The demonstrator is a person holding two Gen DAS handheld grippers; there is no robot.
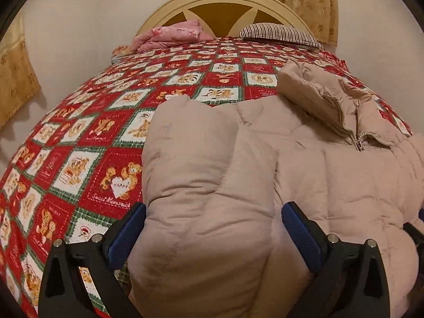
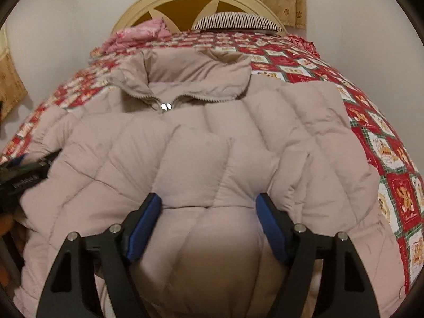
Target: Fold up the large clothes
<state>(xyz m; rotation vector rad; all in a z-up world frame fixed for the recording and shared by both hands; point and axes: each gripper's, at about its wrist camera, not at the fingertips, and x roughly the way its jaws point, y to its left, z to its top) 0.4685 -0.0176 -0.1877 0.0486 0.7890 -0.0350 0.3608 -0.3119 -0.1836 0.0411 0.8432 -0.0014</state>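
Note:
A beige quilted puffer jacket (image 2: pixel 212 132) lies front up on the bed, zipped, with its zip pull (image 2: pixel 166 106) under the collar (image 1: pixel 318 92). One puffy sleeve (image 1: pixel 198 159) lies along the jacket's left side. My left gripper (image 1: pixel 212 225) stands wide open astride that sleeve, which fills the gap between the blue pads. It also shows at the left edge of the right wrist view as the left gripper (image 2: pixel 26 175). My right gripper (image 2: pixel 209 212) is pushed onto the lower front of the jacket, open, with quilted fabric bulging between its pads.
The bed carries a red, white and green teddy-bear bedspread (image 1: pixel 79 159). By the cream headboard (image 1: pixel 220 2) lie a pink bundle of cloth (image 1: pixel 172 35) and a striped pillow (image 1: pixel 281 33). Yellow curtains (image 1: pixel 16 79) hang on the walls at both sides.

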